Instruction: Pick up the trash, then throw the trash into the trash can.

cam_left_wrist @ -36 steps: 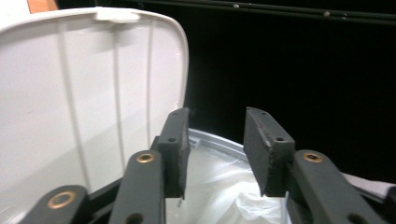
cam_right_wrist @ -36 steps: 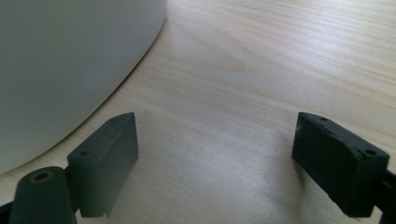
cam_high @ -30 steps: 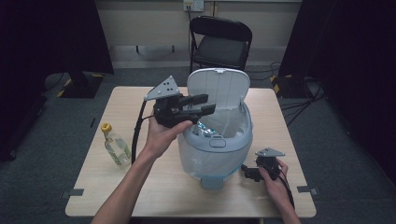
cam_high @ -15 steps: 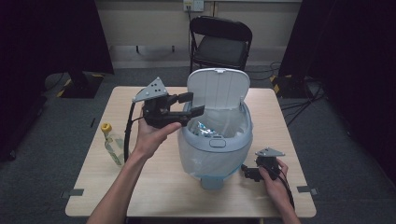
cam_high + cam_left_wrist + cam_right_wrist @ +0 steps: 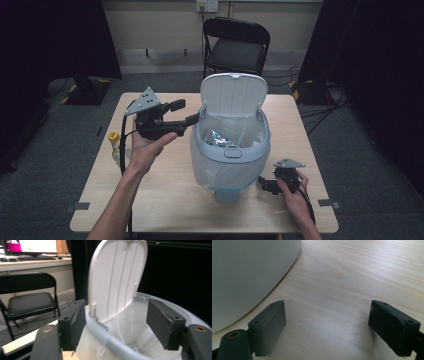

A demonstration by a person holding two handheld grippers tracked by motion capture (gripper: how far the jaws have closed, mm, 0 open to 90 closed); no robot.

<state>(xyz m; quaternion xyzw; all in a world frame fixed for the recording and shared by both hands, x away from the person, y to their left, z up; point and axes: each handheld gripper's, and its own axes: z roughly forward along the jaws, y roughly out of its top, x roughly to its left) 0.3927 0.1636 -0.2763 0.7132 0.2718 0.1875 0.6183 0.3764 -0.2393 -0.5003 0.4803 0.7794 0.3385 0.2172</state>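
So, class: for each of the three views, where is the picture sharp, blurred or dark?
High view: table evenly lit, surroundings dark. Left gripper view: bin lid slightly smeared, near pads soft. Right gripper view: wood grain crisp, bin wall a featureless grey.

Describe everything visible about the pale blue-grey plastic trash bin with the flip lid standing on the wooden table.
The pale blue-grey plastic trash bin stands upright near the middle of the light wooden table. Its white ribbed lid is flipped up at the back, hinged and nearly vertical. A thin white bag liner hangs inside, folded under the rim, with crumpled shiny scraps at the bottom. A push latch sits on the front rim and a foot pedal juts from the base. Nothing grips it; the open left gripper hovers beside its rim.
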